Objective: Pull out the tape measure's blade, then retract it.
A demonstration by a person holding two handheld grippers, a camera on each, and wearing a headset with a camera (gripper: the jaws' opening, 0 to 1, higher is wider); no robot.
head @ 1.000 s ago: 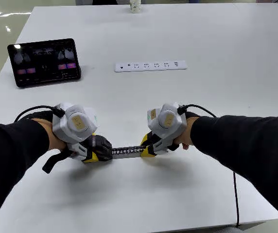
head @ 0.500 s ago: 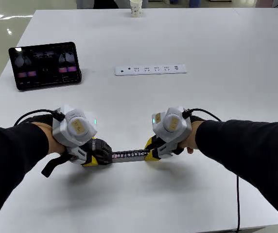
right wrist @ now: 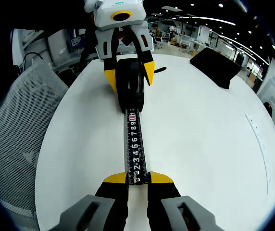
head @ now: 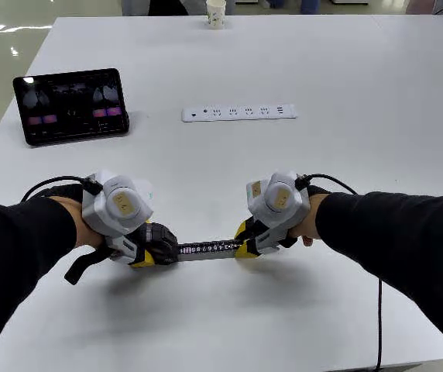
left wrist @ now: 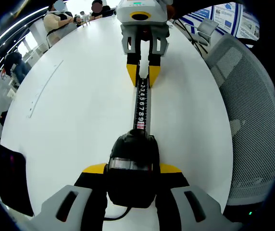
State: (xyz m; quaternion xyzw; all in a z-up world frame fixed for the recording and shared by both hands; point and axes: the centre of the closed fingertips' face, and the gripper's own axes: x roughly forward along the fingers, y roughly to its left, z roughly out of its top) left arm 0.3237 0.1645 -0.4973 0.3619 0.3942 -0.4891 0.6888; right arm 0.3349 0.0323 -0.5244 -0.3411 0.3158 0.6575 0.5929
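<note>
I hold the jaws of the left gripper (left wrist: 132, 169) closed round the tape measure (right wrist: 129, 79) to anchor it low at the worktop (head: 322, 93) near me, while the right gripper (right wrist: 138, 179) pinches the blade (right wrist: 135, 139) tip between nearly shut jaws, leaving a short numbered stretch taut between them, ready for more pull.

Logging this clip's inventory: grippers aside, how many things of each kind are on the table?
tape measure: 1
tablet: 1
power strip: 1
cup: 1
Total: 4
</note>
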